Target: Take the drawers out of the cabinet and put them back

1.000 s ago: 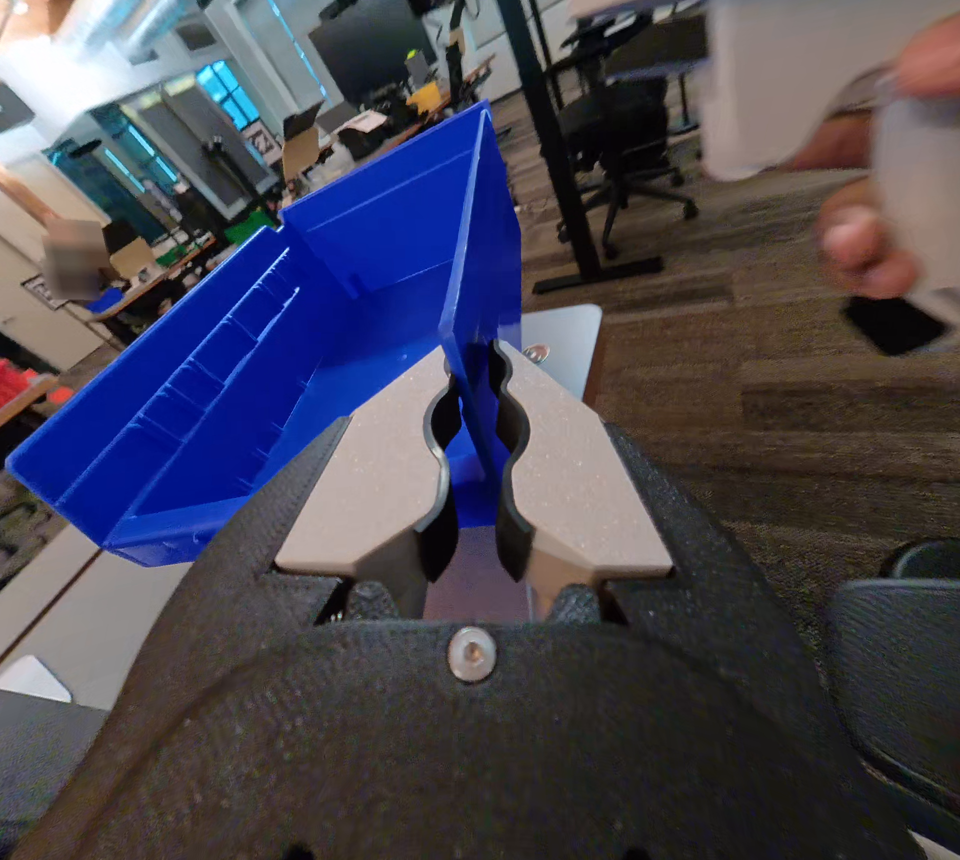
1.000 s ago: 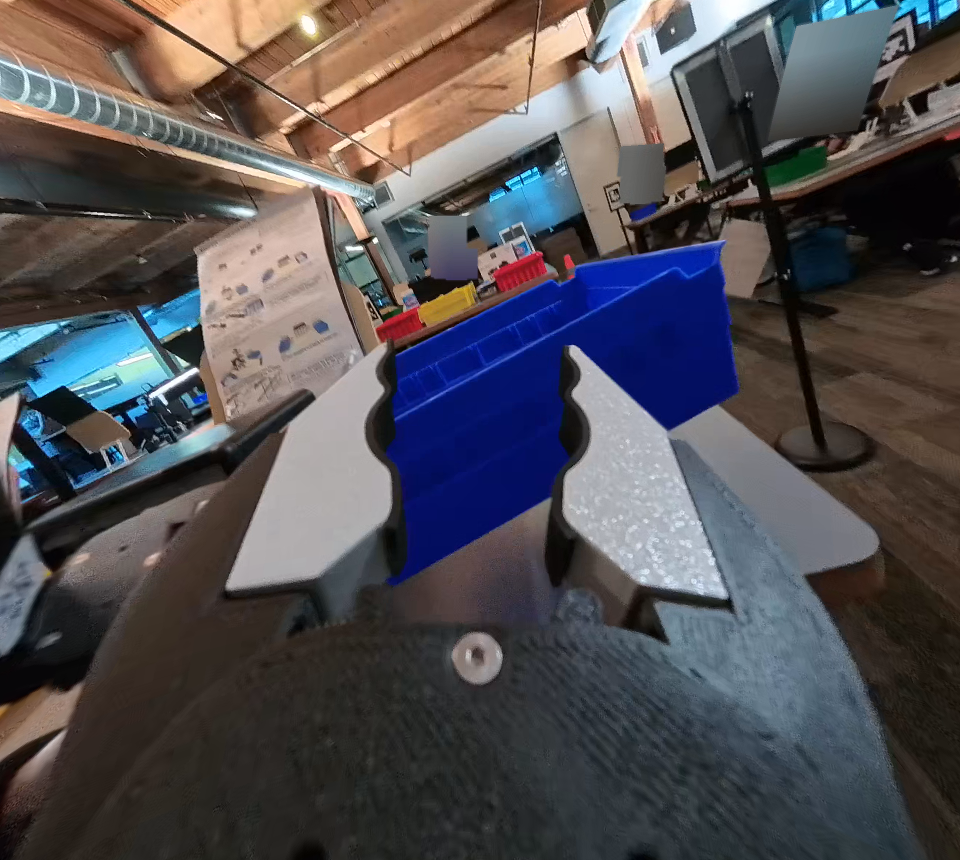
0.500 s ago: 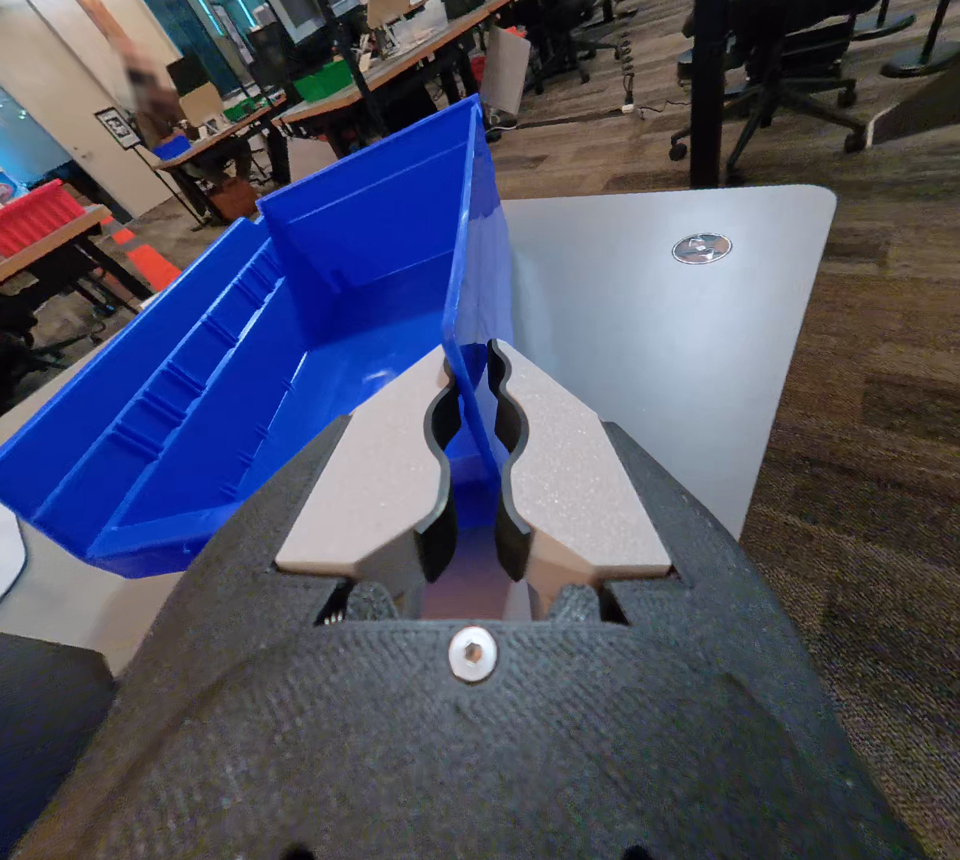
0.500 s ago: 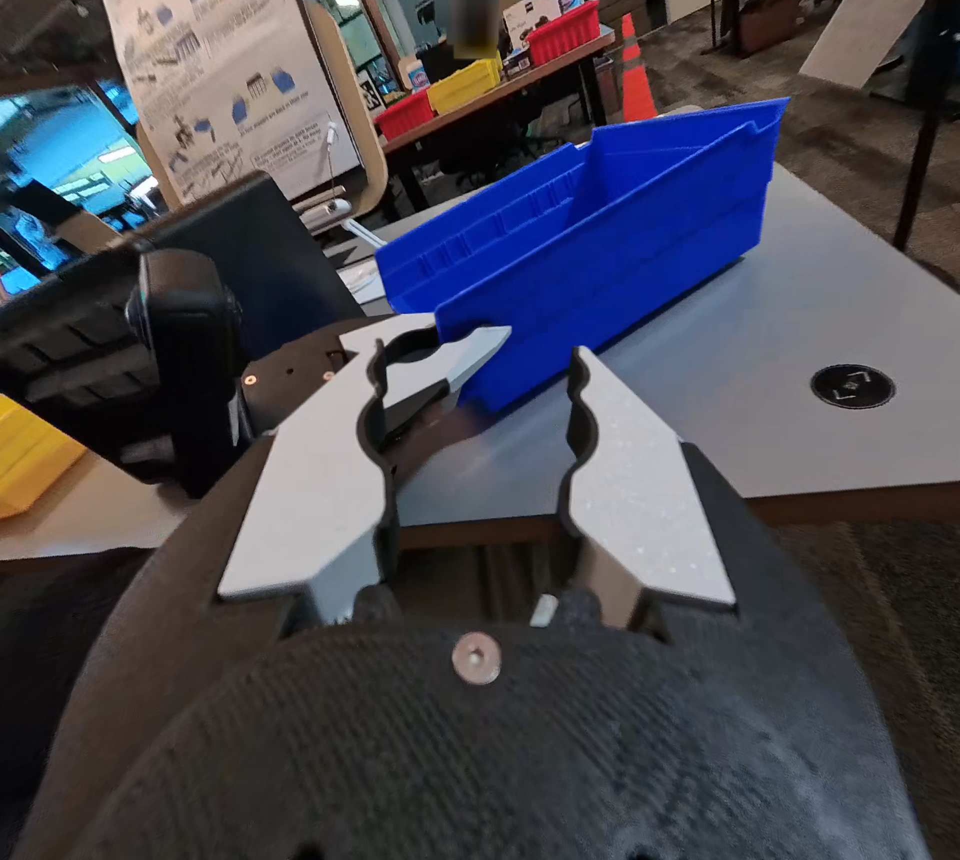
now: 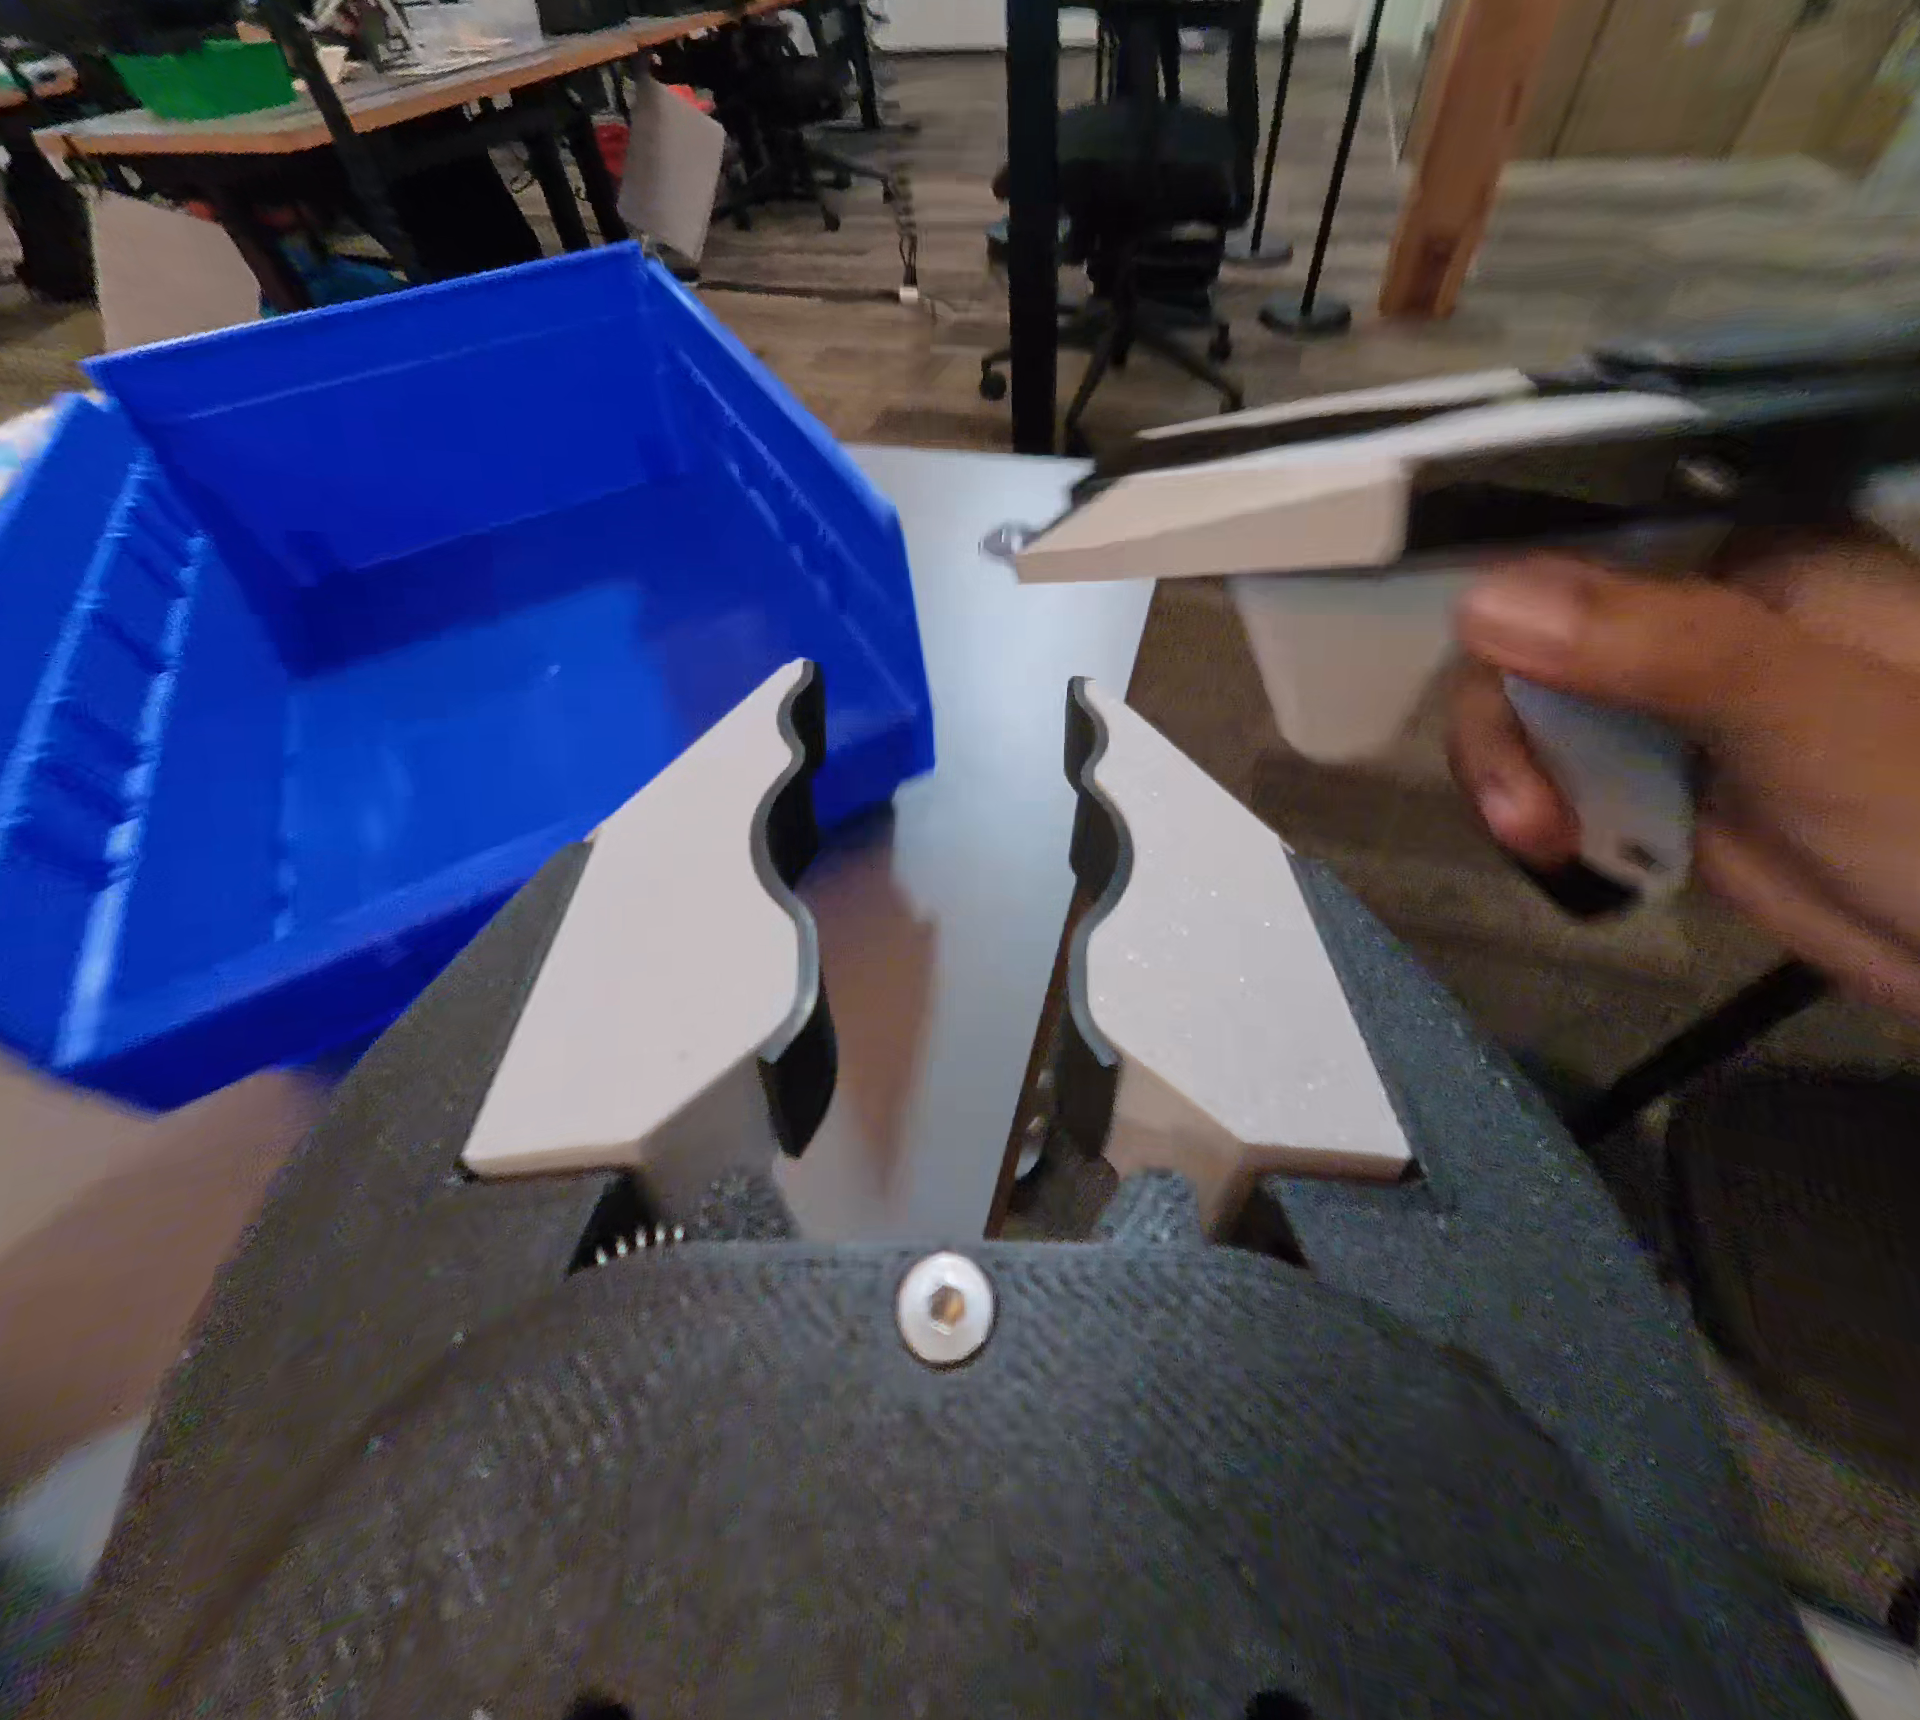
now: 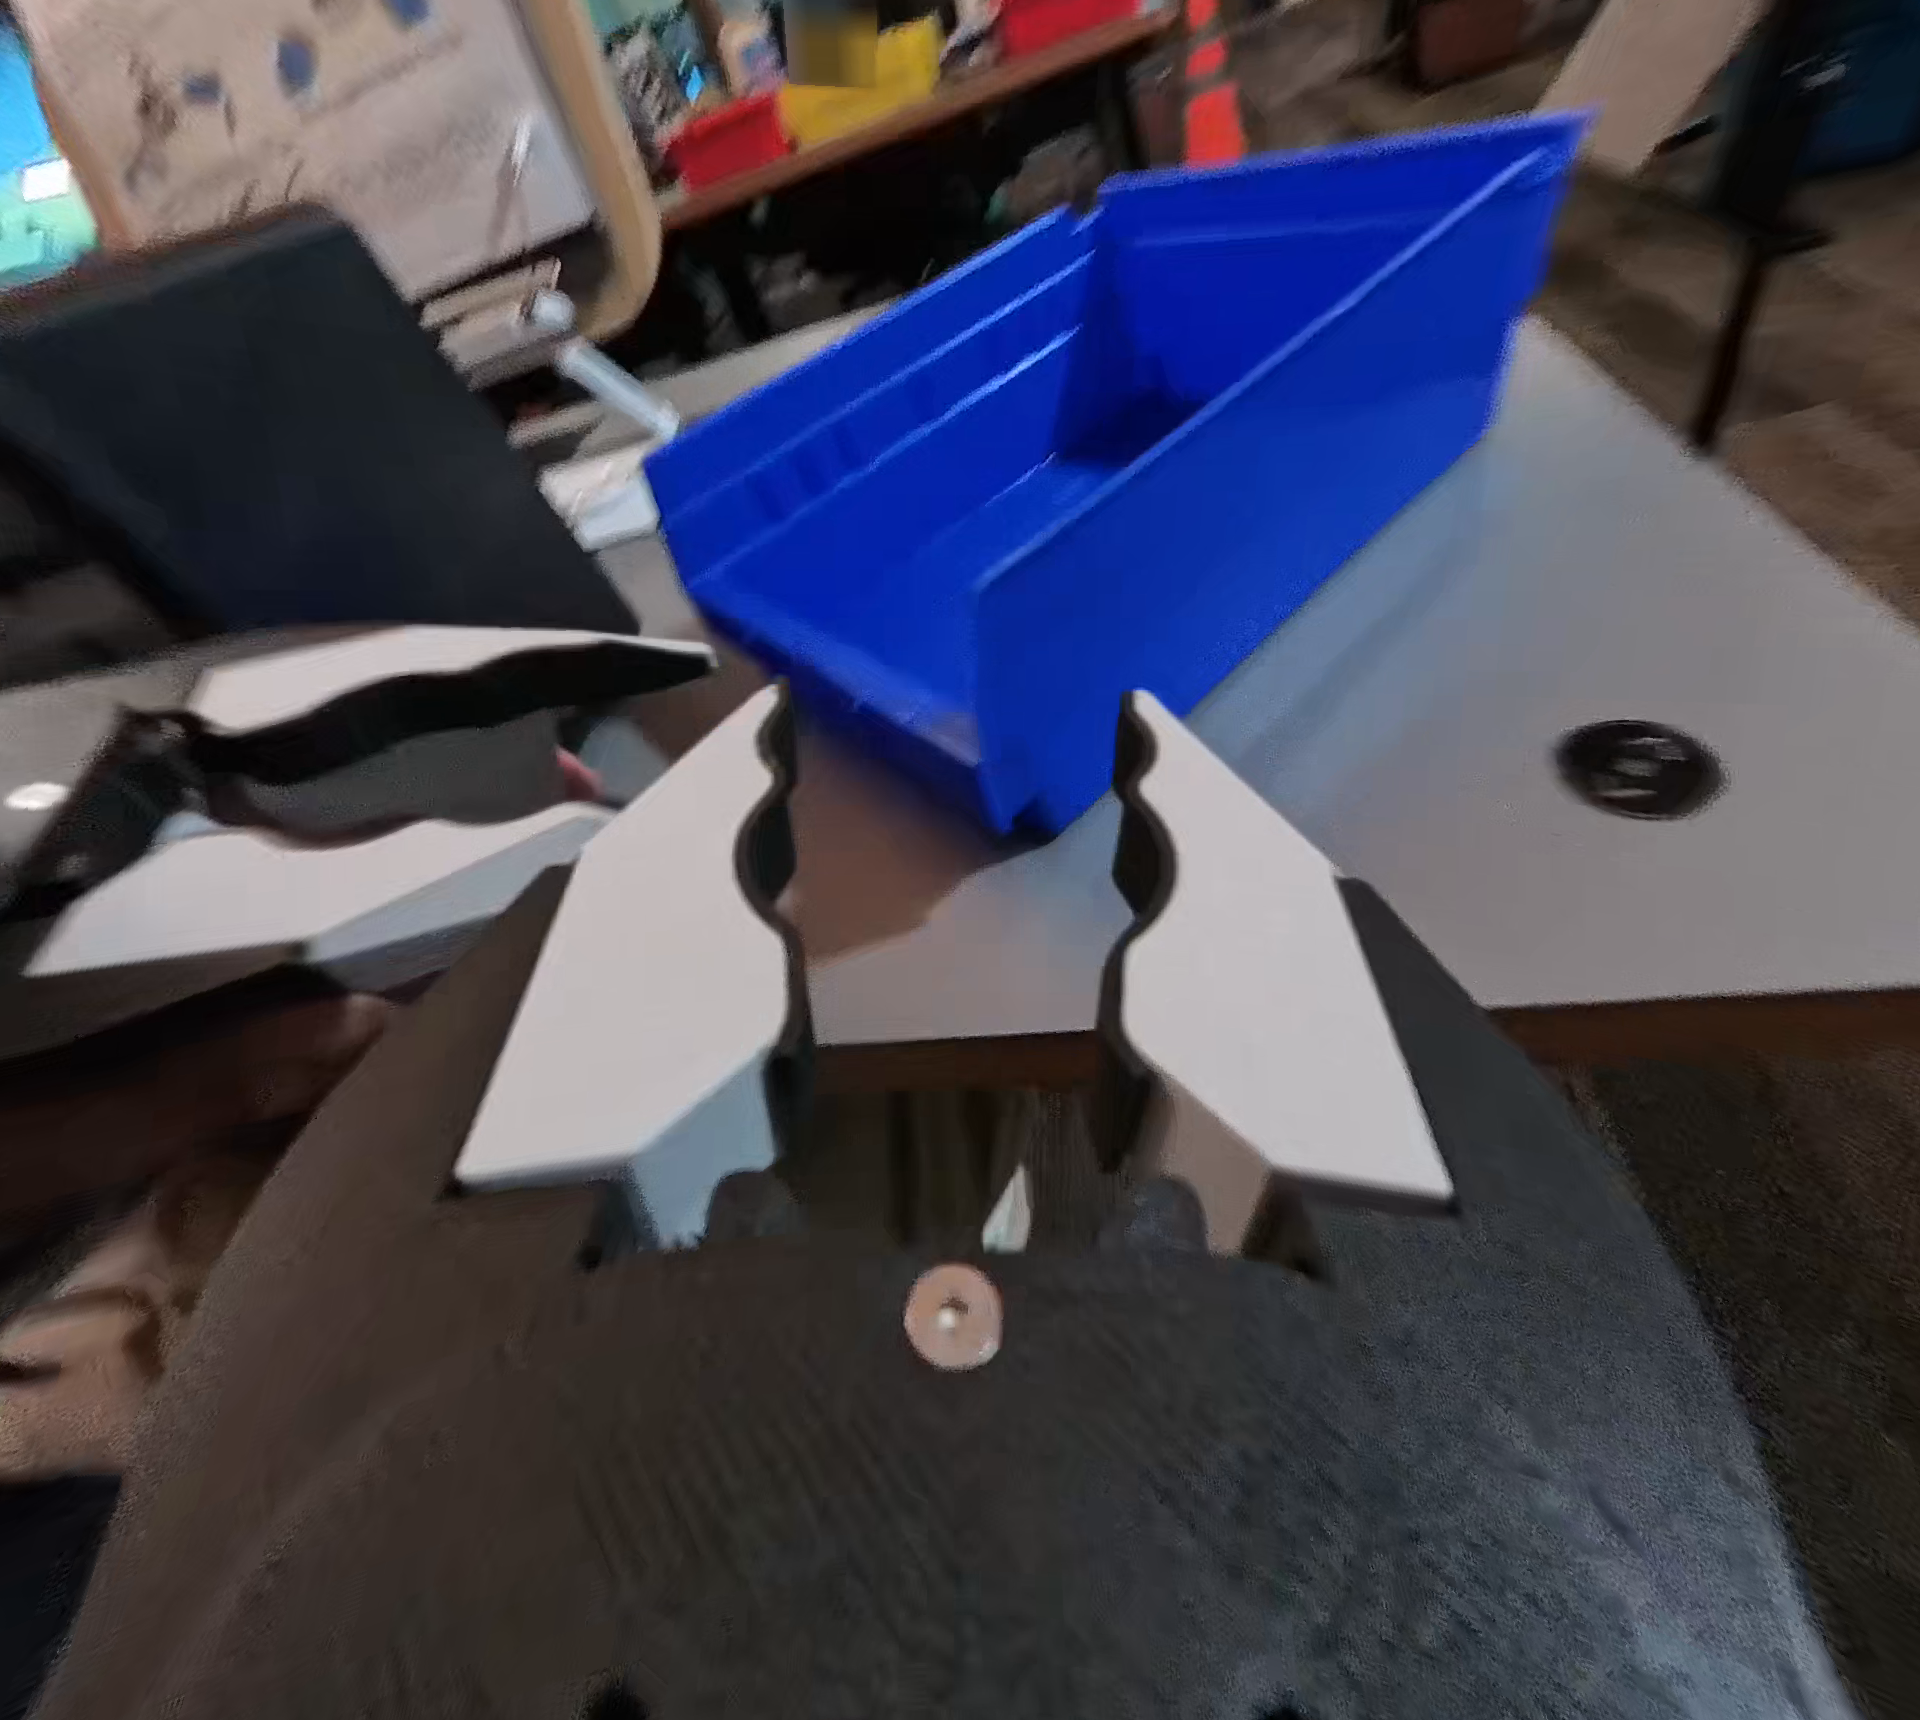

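Open office: wood-plank floor (image 5: 1621,236), black office chair (image 5: 1143,216) at 12 o'clock, cluttered wooden desks (image 5: 436,91) at 10, timber post (image 5: 1475,60) at 1.

The drawer (image 6: 1091,465) rests on the bench (image 6: 1558,891), near its front edge. The left hand-held gripper (image 5: 940,704) sits in front of the drawer's near right corner, apart from it. The right hand-held gripper (image 6: 956,714) sits in front of the drawer's near end. A round insert (image 6: 1636,766) lies in the bench to the drawer's right.
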The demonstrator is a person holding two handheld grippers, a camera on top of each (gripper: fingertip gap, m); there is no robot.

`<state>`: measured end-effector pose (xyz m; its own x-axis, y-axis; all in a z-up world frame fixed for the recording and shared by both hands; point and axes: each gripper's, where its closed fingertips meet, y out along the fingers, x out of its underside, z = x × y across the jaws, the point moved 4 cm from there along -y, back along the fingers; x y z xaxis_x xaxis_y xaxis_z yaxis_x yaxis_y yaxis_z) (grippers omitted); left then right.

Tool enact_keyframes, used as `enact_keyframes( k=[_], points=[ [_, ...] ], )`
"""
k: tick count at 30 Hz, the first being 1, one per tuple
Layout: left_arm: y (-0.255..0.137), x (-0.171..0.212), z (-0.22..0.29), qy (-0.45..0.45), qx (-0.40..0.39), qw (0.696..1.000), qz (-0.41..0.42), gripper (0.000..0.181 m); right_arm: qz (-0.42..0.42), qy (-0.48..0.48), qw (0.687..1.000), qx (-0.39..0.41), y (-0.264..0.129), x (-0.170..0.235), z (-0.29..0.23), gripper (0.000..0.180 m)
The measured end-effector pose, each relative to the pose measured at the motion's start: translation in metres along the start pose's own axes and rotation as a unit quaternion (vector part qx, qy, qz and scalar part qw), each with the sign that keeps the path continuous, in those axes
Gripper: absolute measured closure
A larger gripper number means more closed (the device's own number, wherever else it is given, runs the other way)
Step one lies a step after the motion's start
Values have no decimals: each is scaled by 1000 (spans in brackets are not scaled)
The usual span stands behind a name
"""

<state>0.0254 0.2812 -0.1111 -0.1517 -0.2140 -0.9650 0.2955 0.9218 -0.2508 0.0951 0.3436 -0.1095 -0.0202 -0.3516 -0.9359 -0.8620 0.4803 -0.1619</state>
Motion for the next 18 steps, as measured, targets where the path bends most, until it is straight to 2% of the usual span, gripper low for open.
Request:
enact_keyframes(
  k=[3, 6, 7, 8, 11, 13, 15, 18],
  points=[
    [-43, 27, -2, 49, 12, 998, -44, 136, -71, -36, 997, 11, 27, 19, -15, 127],
    [-79, 58, -5, 19, 15, 996, -81, 135, -77, -32, 996, 27, 48, 20, -14, 137],
    [-92, 68, -5, -6, 22, 996, -88, 136, -77, -35, 996, 37, 51, 19, -9, 157],
    [-105, 76, -3, -34, 30, 995, -93, 137, -78, -47, 995, 43, 53, 19, -4, 170],
    [-145, 96, -8, -113, 10, 990, -79, 139, -71, -37, 996, 38, 56, 14, 14, 172],
    [-168, 104, -14, -142, -6, 989, -49, 144, -61, -36, 995, 65, 57, 7, 35, 175],
    [-189, 104, -26, -115, -43, 992, -36, 148, -55, -59, 991, 109, 58, -2, 61, 178],
    [-224, 76, -53, -25, -140, 990, 14, 154, -50, -67, 983, 166, 63, -18, 103, 177]
  ],
)
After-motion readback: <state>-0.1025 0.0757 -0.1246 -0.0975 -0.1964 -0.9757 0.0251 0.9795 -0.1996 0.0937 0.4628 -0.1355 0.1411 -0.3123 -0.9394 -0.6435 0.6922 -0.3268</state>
